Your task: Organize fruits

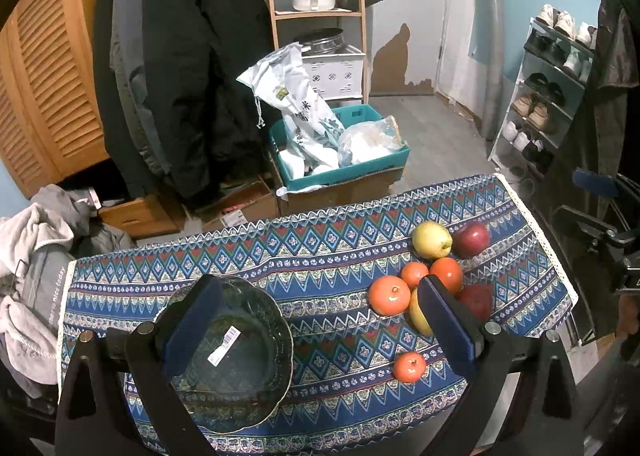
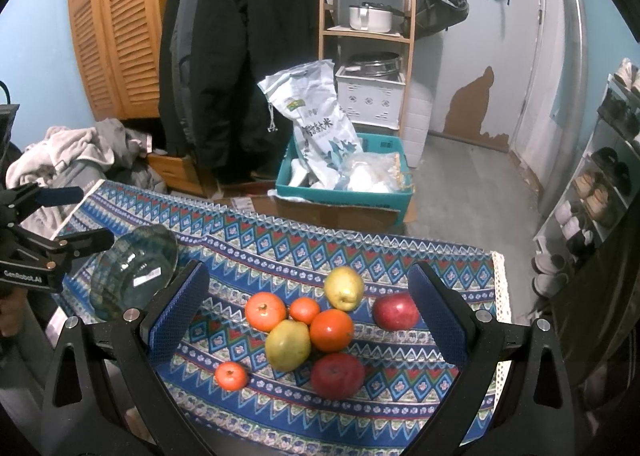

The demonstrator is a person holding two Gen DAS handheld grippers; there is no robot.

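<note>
Left gripper (image 1: pixel 320 320) jaws spread wide, empty | glass bowl (image 1: pixel 230 356) under its left jaw, on tabletop (image 1: pixel 320 252) | right gripper (image 2: pixel 308 318) jaws wide apart, empty | fruits (image 2: pixel 308 326) clustered between them.

Pale blue walls (image 2: pixel 36 56), louvred wooden wardrobe (image 2: pixel 112 28), grey floor (image 2: pixel 472 176), shoe rack (image 1: pixel 548 96).
</note>
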